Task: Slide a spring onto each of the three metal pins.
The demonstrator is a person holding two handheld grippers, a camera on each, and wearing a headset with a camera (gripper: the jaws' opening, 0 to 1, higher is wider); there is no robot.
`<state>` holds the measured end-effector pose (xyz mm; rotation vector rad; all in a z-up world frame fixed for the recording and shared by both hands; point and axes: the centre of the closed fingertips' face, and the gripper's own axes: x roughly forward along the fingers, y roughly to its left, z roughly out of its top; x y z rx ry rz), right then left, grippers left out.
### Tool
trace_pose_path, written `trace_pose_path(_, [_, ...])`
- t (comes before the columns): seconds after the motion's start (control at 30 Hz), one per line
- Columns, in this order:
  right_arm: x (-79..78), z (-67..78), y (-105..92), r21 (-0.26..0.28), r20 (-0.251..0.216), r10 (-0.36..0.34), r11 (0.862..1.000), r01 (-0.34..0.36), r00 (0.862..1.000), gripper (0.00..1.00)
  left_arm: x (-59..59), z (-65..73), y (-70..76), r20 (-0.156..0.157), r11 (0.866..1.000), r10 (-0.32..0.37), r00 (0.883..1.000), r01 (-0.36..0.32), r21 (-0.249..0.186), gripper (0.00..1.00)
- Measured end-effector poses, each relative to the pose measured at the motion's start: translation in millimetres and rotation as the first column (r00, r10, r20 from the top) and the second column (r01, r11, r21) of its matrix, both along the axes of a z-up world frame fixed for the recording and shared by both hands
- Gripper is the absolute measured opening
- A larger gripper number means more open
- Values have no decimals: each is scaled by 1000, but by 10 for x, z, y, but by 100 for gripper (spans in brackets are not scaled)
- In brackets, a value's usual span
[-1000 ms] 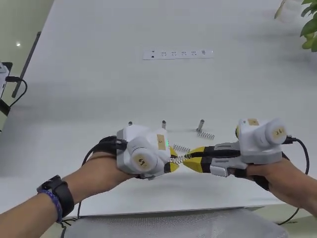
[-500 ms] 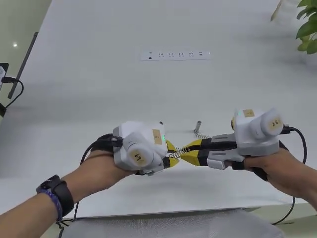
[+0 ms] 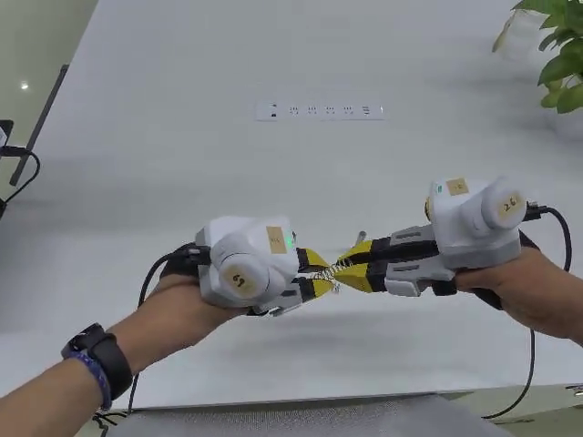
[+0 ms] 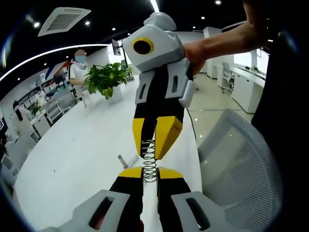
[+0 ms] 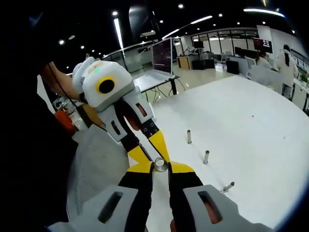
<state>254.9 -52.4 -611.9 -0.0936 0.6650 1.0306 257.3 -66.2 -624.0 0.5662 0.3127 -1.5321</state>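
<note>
Where the two meet in the air above the white tabletop (image 3: pixel 182 182), the left tool (image 3: pixel 319 282) has its yellow jaws closed on one end of a spring (image 3: pixel 332 271). The coil runs straight across to the right tool (image 3: pixel 352 266), whose jaws pinch its other end. Farther right, in the right gripper view, three metal pins (image 5: pixel 206 157) stand in a row on the tabletop, apart from the held spring. A second spring (image 4: pixel 133 161) lies beside one pin.
</note>
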Motion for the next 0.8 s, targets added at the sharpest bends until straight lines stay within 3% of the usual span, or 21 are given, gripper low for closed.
trace_pose_path(0.13, [8, 66, -51, -71, 23, 65, 995, -63, 998, 13, 29, 128, -60, -10, 999, 5, 1000, -5, -40, 2])
trace_pose_path(0.3, [39, 177, -89, -114, 56, 119, 987, -112, 991, 15, 51, 227, -109, -25, 997, 5, 1000, -7, -73, 2])
trace_pose_path(0.5, [-12, 263, -99, -196, 68, 234, 956, -217, 970, 15, 23, 265, -144, -36, 996, -13, 999, 10, -87, 2])
trace_pose_path(0.57, [-40, 251, -106, -231, 60, 280, 938, -260, 958, 15, 9, 270, -150, -36, 996, -19, 999, 16, -88, 2])
trace_pose_path(0.67, [-48, 233, -108, -268, 55, 319, 918, -294, 946, 15, -12, 270, -163, -37, 996, -27, 999, 24, -87, 2])
trace_pose_path(0.8, [-38, 256, -90, -290, 58, 349, 902, -319, 935, 14, -40, 270, -177, -42, 996, -35, 999, 31, -89, 2])
